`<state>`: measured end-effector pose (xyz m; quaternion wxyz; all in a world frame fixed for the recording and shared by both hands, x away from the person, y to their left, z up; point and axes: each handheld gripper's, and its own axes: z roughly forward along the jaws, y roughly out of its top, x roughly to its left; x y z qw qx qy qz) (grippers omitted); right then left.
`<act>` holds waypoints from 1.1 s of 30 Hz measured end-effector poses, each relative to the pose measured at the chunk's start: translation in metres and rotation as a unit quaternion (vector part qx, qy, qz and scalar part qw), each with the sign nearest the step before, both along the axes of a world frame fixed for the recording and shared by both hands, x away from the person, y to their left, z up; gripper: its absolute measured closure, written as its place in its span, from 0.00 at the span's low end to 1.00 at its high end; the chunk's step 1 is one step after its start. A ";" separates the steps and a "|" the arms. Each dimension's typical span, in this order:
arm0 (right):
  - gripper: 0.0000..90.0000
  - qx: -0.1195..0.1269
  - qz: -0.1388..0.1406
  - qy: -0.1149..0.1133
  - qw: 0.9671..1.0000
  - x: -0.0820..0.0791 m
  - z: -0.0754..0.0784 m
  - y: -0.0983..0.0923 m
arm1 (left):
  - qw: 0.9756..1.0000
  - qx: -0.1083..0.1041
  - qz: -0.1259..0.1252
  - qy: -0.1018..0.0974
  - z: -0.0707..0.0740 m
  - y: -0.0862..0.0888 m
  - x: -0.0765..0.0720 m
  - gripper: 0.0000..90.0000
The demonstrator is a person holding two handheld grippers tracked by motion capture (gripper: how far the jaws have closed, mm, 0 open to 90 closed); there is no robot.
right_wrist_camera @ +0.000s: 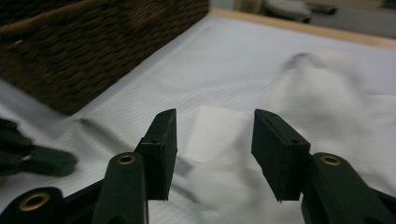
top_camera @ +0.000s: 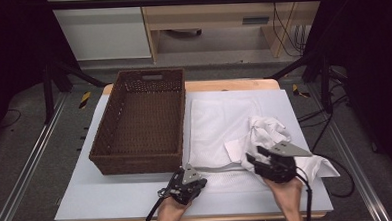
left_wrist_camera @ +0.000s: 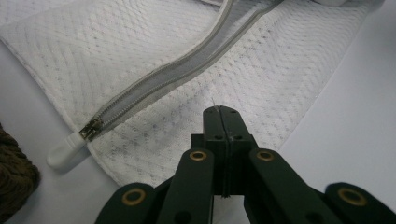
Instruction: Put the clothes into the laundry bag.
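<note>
You've got the counter (top_camera: 113, 204) laid out with the wicker basket (top_camera: 139, 123) at left and the flat mesh laundry bag (top_camera: 219, 124) just beside it, zipper (left_wrist_camera: 187, 65) running along its near edge. The crumpled white cloth (top_camera: 267, 132) sits on the bag's right side, directly ahead of your right gripper (top_camera: 260, 160), jaws part-open with nothing between them. Your left gripper (top_camera: 187, 183) is closed tight at the bag's near hem; whether it pinches mesh, you can't tell. Right hand is nearer the cloth.
</note>
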<state>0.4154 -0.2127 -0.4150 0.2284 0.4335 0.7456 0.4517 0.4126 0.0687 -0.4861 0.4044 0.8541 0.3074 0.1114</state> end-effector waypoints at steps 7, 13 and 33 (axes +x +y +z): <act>0.64 -0.064 0.041 0.069 0.995 0.021 -0.049 0.042 | 1.000 0.001 -0.001 0.000 0.000 0.000 0.000 1.00; 0.72 -0.074 0.050 0.092 0.992 0.030 -0.067 0.043 | 1.000 0.003 -0.001 0.001 0.000 -0.001 0.000 1.00; 0.86 -0.048 0.033 0.100 0.993 0.034 -0.067 0.038 | 1.000 0.005 -0.004 0.004 0.001 0.000 0.002 0.99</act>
